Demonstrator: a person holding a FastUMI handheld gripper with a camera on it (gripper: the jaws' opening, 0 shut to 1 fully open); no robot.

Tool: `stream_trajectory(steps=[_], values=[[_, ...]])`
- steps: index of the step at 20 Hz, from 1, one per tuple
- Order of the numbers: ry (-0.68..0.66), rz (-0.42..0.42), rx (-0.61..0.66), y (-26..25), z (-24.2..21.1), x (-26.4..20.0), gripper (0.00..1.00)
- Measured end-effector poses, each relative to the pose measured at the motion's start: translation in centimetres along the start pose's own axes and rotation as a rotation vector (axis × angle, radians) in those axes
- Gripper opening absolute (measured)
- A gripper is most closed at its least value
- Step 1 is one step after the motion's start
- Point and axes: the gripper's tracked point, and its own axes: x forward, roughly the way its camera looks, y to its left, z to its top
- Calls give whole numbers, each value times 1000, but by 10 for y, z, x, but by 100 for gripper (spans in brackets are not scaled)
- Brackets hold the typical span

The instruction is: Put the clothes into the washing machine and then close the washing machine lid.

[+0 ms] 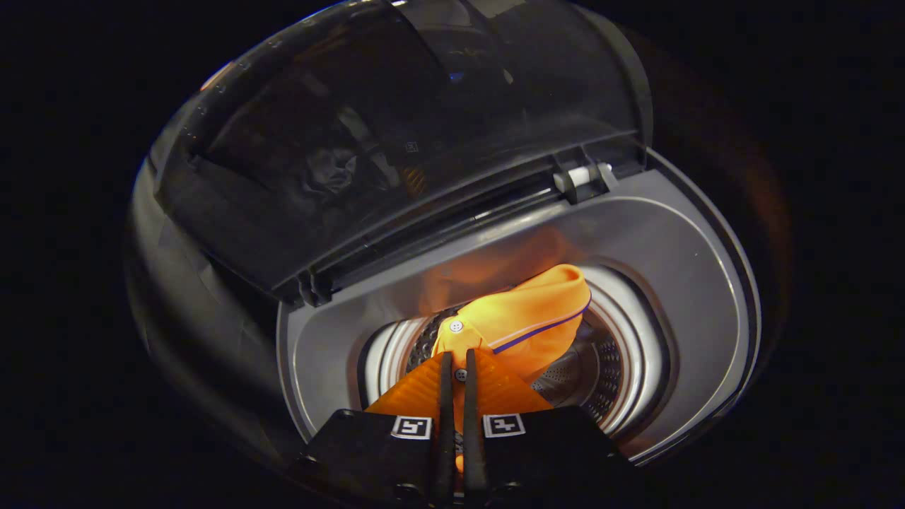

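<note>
An orange shirt [523, 318] with a thin dark stripe on its collar and small buttons hangs over the round drum opening [622, 353] of a grey top-loading washing machine [679, 240]. My gripper [458, 364] is shut on the shirt's button placket, both fingers pinching the cloth just above the drum. The collar bulges beyond the fingertips, over the perforated drum wall. The machine's dark see-through lid [396, 134] stands raised behind the opening, held at a white hinge piece [583, 177].
The grey top rim of the machine rings the drum on all sides. An orange glow of the shirt reflects on the rim behind the drum. The surroundings are dark.
</note>
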Motion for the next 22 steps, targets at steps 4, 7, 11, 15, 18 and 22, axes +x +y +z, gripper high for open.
stream_trajectory(steps=[4, 7, 11, 15, 18, 22], values=[[26, -14, -20, -3, -4, 7, 13], [38, -29, -26, -5, -5, 7, 13], [46, -26, -27, -3, -6, 7, 24], [59, -43, -33, -6, -9, 0, 68], [47, -48, -49, -7, -5, -6, 91], [29, -57, -80, -7, 0, -18, 99]])
